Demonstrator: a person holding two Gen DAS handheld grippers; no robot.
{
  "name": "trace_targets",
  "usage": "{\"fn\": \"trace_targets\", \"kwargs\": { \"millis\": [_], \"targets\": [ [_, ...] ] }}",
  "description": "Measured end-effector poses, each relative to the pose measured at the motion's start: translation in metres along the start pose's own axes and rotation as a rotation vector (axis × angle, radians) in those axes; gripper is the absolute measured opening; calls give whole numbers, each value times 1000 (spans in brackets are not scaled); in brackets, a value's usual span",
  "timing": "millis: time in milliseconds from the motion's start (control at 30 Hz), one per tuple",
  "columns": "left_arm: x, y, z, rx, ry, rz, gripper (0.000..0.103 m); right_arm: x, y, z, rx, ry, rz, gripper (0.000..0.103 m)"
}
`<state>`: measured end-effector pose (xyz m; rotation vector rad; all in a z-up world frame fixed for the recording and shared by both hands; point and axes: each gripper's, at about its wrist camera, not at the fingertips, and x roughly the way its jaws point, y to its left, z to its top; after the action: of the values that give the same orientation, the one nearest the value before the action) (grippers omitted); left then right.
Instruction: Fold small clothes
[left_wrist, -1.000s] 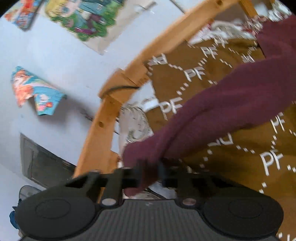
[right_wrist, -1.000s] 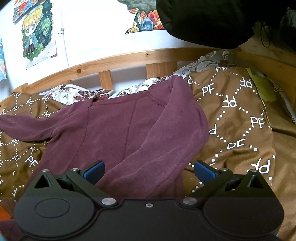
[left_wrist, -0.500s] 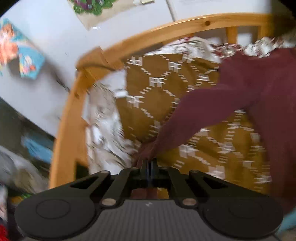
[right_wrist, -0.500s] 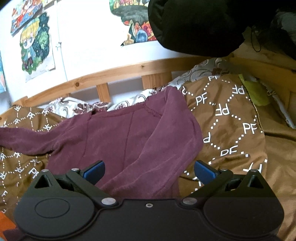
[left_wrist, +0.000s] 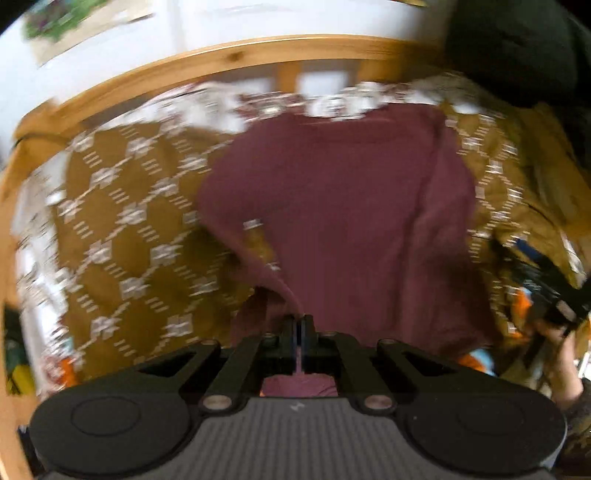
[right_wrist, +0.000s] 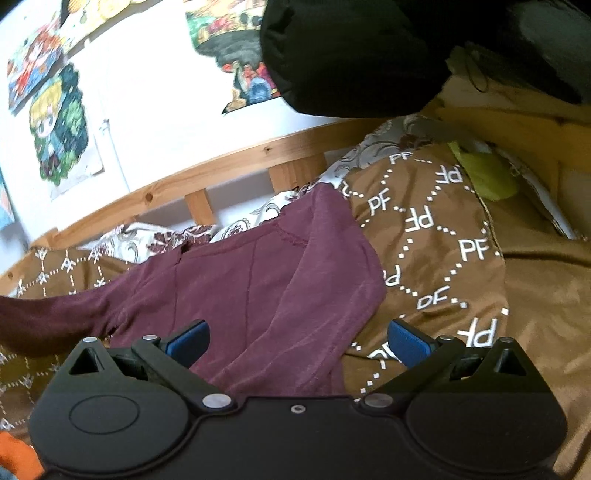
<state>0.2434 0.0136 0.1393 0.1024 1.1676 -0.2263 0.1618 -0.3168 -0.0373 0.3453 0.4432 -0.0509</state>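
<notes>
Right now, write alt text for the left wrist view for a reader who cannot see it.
The left gripper, jaws shut, pinches a sleeve end of a maroon sweater spread on a brown patterned blanket. A wooden bed rail curves behind, and the right gripper shows at the right edge; the picture is motion-blurred.

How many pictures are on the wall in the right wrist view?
4. A red one top left, a yellow one at the top edge, a blond cartoon figure below, and one partly behind the black fabric. More may be hidden.
</notes>
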Motion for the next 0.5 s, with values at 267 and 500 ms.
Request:
{"fn": "trace_targets", "kwargs": {
  "millis": [267, 500],
  "targets": [
    [70, -90, 24, 65, 7, -124, 0, -9, -29, 3, 151, 16, 1, 102],
    [152, -132, 30, 68, 11, -168, 1, -4, -60, 3, 270, 50, -69, 102]
  ]
}}
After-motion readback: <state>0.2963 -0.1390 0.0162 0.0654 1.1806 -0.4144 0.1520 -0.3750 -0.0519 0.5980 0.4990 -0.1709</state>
